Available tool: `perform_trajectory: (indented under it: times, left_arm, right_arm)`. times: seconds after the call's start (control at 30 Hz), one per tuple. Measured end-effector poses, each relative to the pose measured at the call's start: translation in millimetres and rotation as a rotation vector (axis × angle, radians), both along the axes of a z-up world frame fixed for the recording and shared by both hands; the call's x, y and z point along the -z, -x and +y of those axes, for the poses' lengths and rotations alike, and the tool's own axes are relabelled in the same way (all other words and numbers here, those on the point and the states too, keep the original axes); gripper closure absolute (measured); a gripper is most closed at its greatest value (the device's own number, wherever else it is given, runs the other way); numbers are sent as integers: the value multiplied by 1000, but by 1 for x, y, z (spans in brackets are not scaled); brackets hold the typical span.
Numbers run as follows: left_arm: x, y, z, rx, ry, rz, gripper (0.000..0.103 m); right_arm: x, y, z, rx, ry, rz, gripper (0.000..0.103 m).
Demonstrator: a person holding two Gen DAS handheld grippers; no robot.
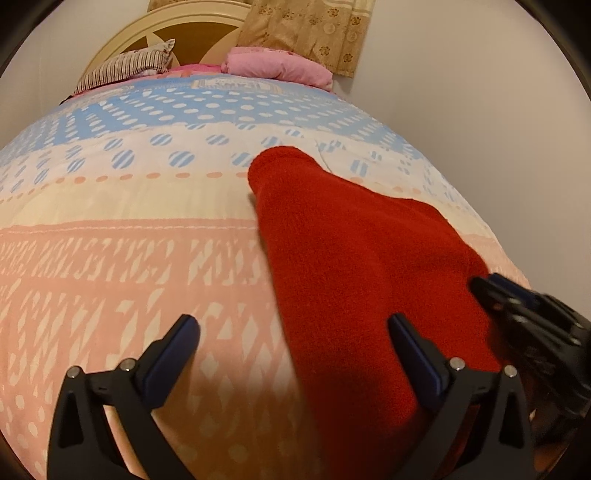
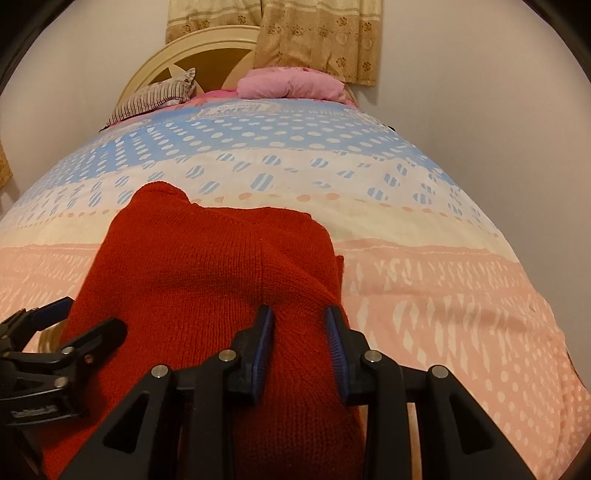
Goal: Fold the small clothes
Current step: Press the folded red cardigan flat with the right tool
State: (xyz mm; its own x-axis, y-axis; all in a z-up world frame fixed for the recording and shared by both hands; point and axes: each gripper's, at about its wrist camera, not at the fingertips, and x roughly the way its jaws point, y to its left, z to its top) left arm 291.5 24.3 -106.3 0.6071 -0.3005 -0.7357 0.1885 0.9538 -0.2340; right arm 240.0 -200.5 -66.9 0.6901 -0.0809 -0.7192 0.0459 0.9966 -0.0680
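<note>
A red knitted garment [image 1: 347, 258] lies on the patterned bedspread [image 1: 110, 240], partly folded. My left gripper [image 1: 295, 328] is open wide over the garment's left edge, nothing between its fingers. In the right wrist view the garment [image 2: 207, 266] fills the lower middle. My right gripper [image 2: 299, 317] has its jaws partly closed with a raised fold of the red knit between them. The left gripper [image 2: 79, 315] shows open at the lower left, and the right gripper [image 1: 491, 288] shows at the garment's right edge in the left wrist view.
A striped pillow [image 1: 125, 66] and a pink quilt roll [image 1: 280, 66] lie at the head of the bed by the cream headboard [image 1: 192, 26]. A patterned curtain [image 1: 306, 29] hangs behind. The bedspread [image 2: 443, 280] stretches right of the garment.
</note>
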Motion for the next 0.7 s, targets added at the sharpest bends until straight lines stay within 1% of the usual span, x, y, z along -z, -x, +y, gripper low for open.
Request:
perform_trajectory:
  times: [0.1, 0.13, 0.2, 0.27, 0.33, 0.4, 0.43, 0.5, 0.53, 0.57, 0.6, 0.63, 0.7]
  left_arm:
    - [-3, 4, 2, 2, -11, -5, 0]
    - [-6, 5, 2, 4, -17, -6, 2]
    - [-14, 14, 3, 13, -22, -15, 7]
    - [-23, 27, 4, 29, -26, -36, 9]
    - [-28, 41, 1, 51, -48, -63, 10]
    - [-29, 50, -4, 66, -76, -83, 10]
    - [-27, 53, -7, 74, -95, -90, 13]
    - [-23, 57, -11, 79, -130, -98, 14]
    - [-22, 59, -12, 75, -139, -105, 14]
    - [-22, 60, -12, 70, -149, -116, 14]
    - [-22, 60, -13, 68, -161, -123, 14]
    - [-23, 61, -14, 65, -175, -127, 14]
    - [-25, 65, -14, 60, -180, -127, 14]
  right_arm:
    - [-22, 29, 3, 13, -31, -66, 72]
    - [-27, 38, 4, 15, -44, -77, 72]
    - [-31, 54, 5, 20, -53, -71, 72]
    - [-30, 68, 7, 15, -54, -58, 72]
    - [-24, 78, 8, 12, -35, -48, 72]
    - [-13, 81, 8, 23, -8, -23, 72]
    - [-4, 82, 5, 39, -22, -14, 71]
    - [6, 85, 0, 62, -48, -46, 64]
    - [10, 87, -2, 64, -53, -62, 64]
    - [11, 88, -4, 63, -67, -69, 62]
    - [10, 88, -8, 68, -87, -73, 55]
    - [10, 88, -12, 82, -107, -72, 52]
    - [13, 88, -24, 111, -167, -69, 40]
